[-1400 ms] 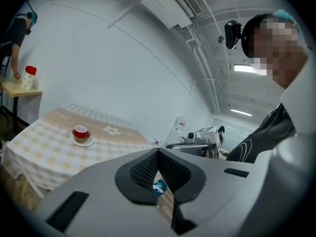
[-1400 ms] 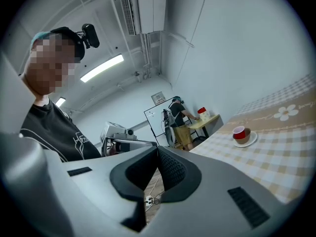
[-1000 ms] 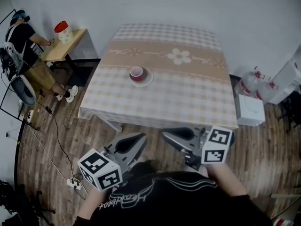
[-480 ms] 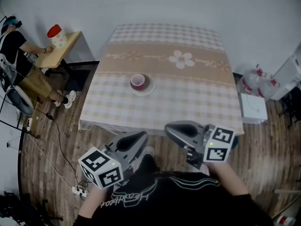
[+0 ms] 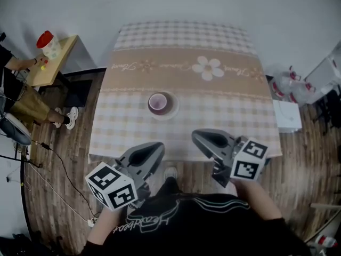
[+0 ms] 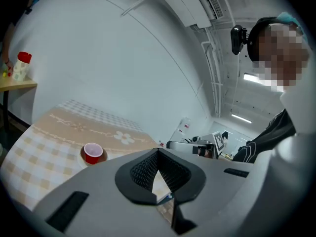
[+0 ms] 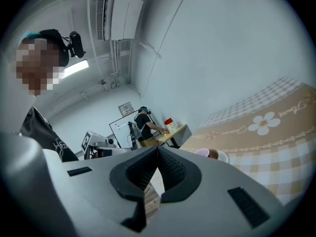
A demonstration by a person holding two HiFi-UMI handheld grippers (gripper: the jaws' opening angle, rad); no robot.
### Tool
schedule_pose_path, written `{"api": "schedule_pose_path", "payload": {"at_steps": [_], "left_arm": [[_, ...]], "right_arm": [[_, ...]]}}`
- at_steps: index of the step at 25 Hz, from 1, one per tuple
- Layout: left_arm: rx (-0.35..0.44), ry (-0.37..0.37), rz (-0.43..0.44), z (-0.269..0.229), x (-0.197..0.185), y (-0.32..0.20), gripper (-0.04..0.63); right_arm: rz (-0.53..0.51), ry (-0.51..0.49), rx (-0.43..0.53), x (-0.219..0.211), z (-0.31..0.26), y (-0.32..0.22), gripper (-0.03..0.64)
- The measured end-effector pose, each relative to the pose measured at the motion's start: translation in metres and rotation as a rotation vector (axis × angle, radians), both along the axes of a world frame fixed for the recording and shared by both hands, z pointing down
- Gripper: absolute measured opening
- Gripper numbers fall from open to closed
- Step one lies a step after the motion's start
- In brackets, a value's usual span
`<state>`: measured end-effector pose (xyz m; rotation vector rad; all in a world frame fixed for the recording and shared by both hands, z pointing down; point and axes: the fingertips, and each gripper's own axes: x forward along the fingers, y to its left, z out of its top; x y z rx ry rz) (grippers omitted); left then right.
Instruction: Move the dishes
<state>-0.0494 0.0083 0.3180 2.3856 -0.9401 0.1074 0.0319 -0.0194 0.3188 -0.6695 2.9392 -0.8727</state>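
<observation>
Left hand-held gripper (image 5: pixel 155 150), right hand-held gripper (image 5: pixel 199 138) both clenched, empty — cup (image 5: pixel 158 102) on saucer (image 5: pixel 170 111) ahead, between them. Open jaws first, grab saucer rim, keep flat.

The room is presenting as a laboratory or recording space staged as a dining area. A single table (image 5: pixel 133 127) under a checked, flower-printed cloth is standing on a wood-plank floor (image 5: pixel 298 164) against bare white walls. Cables (image 5: pixel 68 176) are trailing across the floor. A second person (image 5: pixel 13 97) is working at a small side desk (image 5: pixel 50 63). An air-conditioning unit (image 7: pixel 121 14), exposed pipes and strip lighting (image 7: pixel 74 69) are running overhead, and a whiteboard (image 7: pixel 121 130) is standing near that desk.
</observation>
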Motion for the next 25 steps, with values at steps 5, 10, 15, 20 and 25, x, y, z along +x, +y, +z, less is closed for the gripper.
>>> {"api": "schedule_pose_path", "payload": {"at_steps": [5, 10, 15, 20, 25], "left_arm": [[-0.025, 0.015, 0.003, 0.007, -0.029, -0.037, -0.005], [-0.046, 0.034, 0.007, 0.017, -0.052, -0.068, -0.005], [-0.063, 0.053, 0.014, 0.028, -0.072, -0.097, -0.005], [-0.083, 0.055, 0.011, 0.040, -0.093, -0.120, -0.005], [-0.105, 0.060, 0.023, 0.047, -0.102, -0.139, -0.005]], "right_arm": [[0.057, 0.042, -0.016, -0.019, 0.009, -0.041, 0.012], [0.129, 0.078, -0.032, -0.032, 0.023, -0.078, 0.014], [0.150, 0.136, -0.053, -0.047, 0.041, -0.107, 0.014], [0.143, 0.215, -0.049, -0.067, 0.063, -0.132, 0.079], [0.154, 0.269, -0.098, -0.080, 0.096, -0.158, 0.110]]}}
